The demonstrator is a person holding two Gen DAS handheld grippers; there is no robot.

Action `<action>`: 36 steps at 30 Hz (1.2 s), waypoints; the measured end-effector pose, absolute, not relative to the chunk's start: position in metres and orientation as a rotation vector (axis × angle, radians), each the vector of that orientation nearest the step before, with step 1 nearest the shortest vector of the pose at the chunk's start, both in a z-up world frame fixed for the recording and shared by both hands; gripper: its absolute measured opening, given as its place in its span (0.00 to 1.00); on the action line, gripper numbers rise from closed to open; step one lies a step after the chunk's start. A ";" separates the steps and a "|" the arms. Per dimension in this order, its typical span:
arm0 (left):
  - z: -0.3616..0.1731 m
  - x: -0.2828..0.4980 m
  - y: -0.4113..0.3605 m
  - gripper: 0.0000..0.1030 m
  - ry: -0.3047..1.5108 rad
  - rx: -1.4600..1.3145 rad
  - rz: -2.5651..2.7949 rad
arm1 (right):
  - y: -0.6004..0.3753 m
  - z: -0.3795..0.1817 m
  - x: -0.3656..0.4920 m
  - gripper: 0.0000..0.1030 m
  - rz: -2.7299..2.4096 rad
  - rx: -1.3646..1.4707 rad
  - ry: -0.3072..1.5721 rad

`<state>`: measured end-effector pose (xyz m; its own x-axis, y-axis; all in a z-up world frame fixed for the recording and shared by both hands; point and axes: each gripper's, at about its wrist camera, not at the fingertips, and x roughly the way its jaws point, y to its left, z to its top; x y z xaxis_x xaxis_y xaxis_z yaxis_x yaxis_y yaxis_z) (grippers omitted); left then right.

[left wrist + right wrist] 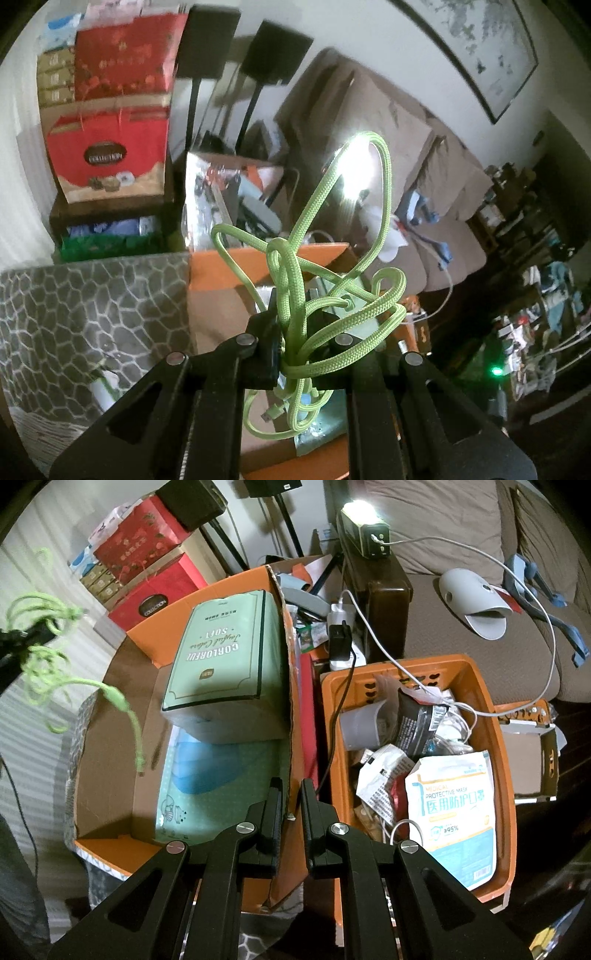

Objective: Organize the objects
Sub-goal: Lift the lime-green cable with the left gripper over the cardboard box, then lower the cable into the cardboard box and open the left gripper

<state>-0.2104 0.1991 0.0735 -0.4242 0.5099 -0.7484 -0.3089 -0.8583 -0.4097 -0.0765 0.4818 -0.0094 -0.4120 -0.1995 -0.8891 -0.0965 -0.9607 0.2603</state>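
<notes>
My left gripper point(295, 325) is shut on a tangled lime-green braided cable point(314, 295) and holds it in the air above an orange cardboard box point(229, 266). The cable's loops stick up and its USB plug hangs below. In the right wrist view the same cable point(48, 664) dangles at the far left over the box point(236, 587), which holds a green tissue pack point(229, 657) and a pack of blue masks point(221, 771). My right gripper point(291, 790) is shut on the box's right wall point(291, 709), one finger on each side.
An orange plastic basket point(491, 746) to the right holds mask packs, a grey cup and white cables. Behind are a power strip point(340, 635), a lamp point(365, 524), red gift bags point(147, 561) and a sofa point(461, 524). A grey patterned box point(92, 317) stands left.
</notes>
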 end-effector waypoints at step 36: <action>0.025 -0.213 0.200 0.82 -0.005 -1.423 2.385 | 0.481 -0.008 -0.076 0.09 -2.556 1.664 -0.444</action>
